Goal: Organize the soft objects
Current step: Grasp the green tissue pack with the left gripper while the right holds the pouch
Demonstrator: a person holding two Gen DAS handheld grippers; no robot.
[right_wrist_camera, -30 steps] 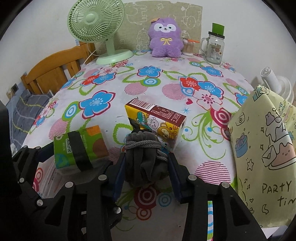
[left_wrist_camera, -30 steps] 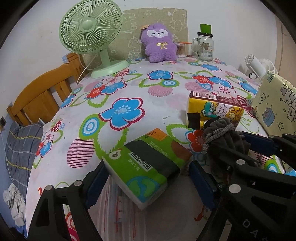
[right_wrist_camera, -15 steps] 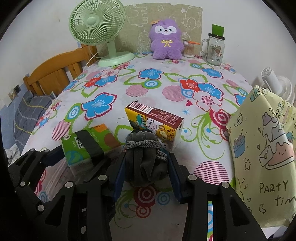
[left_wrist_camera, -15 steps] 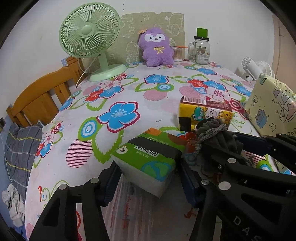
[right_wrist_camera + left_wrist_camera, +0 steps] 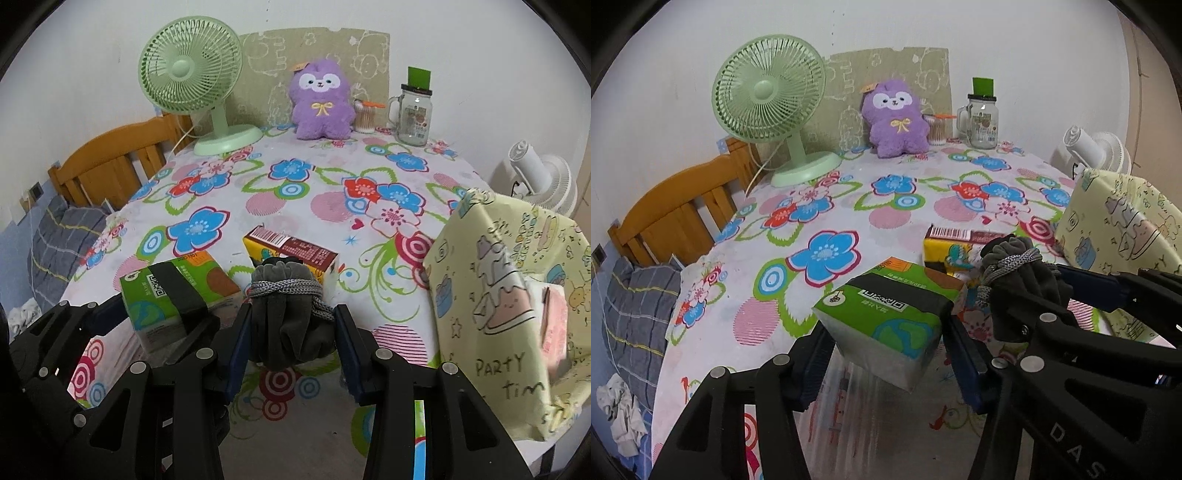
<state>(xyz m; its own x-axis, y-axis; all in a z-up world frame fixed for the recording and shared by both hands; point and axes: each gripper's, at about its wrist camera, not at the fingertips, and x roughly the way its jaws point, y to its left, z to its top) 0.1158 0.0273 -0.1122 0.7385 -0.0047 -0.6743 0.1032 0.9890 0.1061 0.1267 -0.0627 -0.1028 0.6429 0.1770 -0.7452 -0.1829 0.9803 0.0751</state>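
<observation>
My left gripper (image 5: 886, 350) is shut on a green tissue pack (image 5: 890, 314) and holds it above the near edge of the flowered table (image 5: 831, 206). The pack also shows in the right wrist view (image 5: 177, 291). My right gripper (image 5: 293, 332) is shut on a dark grey drawstring pouch (image 5: 291, 317), just right of the pack; the pouch also shows in the left wrist view (image 5: 1019, 273). A yellow cartoon tissue pack (image 5: 291, 253) lies on the table behind the pouch. A yellow "PARTY" gift bag (image 5: 509, 302) stands open at the right, with something pink inside.
At the back stand a green fan (image 5: 192, 74), a purple plush toy (image 5: 321, 99), a cotton-swab holder (image 5: 364, 116) and a glass jar mug (image 5: 413, 110). A wooden chair (image 5: 110, 158) is at the left edge, a white fan (image 5: 539, 177) beyond the right edge.
My left gripper has lifted the green tissue pack off the table and raised it a little. My right gripper keeps the grey pouch, nearly still.
</observation>
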